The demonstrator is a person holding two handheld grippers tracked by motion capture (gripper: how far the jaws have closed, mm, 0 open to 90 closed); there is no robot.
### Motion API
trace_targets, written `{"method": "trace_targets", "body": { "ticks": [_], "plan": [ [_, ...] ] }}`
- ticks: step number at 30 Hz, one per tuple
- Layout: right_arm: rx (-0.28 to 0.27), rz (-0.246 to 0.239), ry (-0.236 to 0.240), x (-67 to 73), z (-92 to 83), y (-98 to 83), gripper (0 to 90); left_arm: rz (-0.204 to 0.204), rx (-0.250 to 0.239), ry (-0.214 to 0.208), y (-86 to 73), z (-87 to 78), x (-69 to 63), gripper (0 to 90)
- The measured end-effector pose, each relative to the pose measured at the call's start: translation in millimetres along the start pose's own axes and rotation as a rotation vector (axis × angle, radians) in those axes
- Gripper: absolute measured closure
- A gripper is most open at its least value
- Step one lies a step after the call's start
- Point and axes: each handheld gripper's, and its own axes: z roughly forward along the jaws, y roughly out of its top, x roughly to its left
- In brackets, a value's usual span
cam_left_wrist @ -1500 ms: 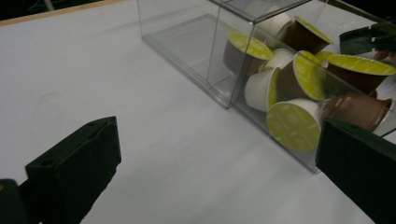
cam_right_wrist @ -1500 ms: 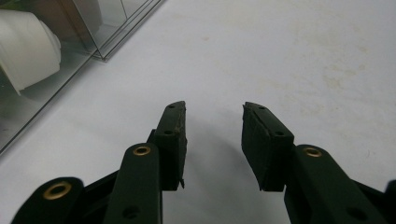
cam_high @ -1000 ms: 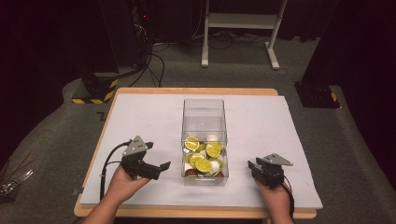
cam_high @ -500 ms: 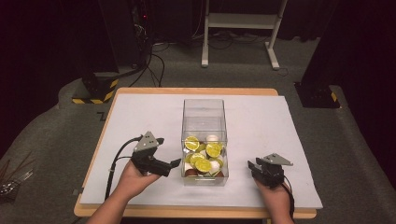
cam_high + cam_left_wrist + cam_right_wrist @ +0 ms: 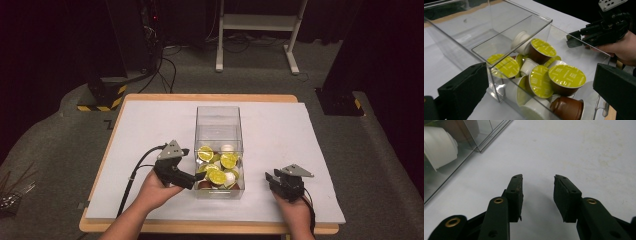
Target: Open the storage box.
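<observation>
Wooden table [image 5: 210, 98] covered by a white sheet [image 5: 150, 130], biggest thing in the high view, dark floor around it. Clear plastic box [image 5: 218, 120] sits mid-sheet, long axis running 12 to 6 o'clock, open top; the far half is bare, the near half at 6 o'clock is packed with coffee capsules [image 5: 218, 176]. Capsules are a loose pile, some yellow-green foil lids up, some white or brown cups tipped on their sides; in the left gripper view one yellow-lidded brown capsule [image 5: 567, 78] lies on top near the front, a white one [image 5: 520, 41] further back against the wall. Left gripper [image 5: 192, 180] is at the box's near left corner, roughly 9 o'clock of the capsule pile, jaws spread wide and straddling the box corner in its own view, pads not pressing on anything. Right gripper [image 5: 270, 179] rests low over the sheet at 3 o'clock of the box, well apart from it, jaws parted about halfway with bare sheet between them, pinching nothing. A hand [image 5: 155, 192] holds the left gripper, cable trailing toward 7 o'clock.
</observation>
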Motion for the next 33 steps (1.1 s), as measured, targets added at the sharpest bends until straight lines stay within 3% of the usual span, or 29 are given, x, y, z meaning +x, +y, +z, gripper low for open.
{"method": "trace_targets", "body": {
  "ticks": [6,16,27,33],
  "plan": [
    [-0.003,0.005,0.004,-0.4,-0.3,-0.2,59.5,0.011,0.008,-0.021,4.4,11.0,-7.6,0.5],
    [0.019,0.013,-0.002,-0.2,1.6,1.0,59.9,0.058,0.031,-0.005,2.1,25.1,-12.5,0.6],
    [0.014,0.007,0.01,-0.7,2.1,1.4,59.9,0.037,0.05,-0.042,-2.2,35.6,-18.6,4.3],
    [0.014,0.021,0.009,-0.6,1.4,1.1,59.7,0.051,0.074,-0.055,-2.6,41.8,-21.6,6.9]
  ]
}}
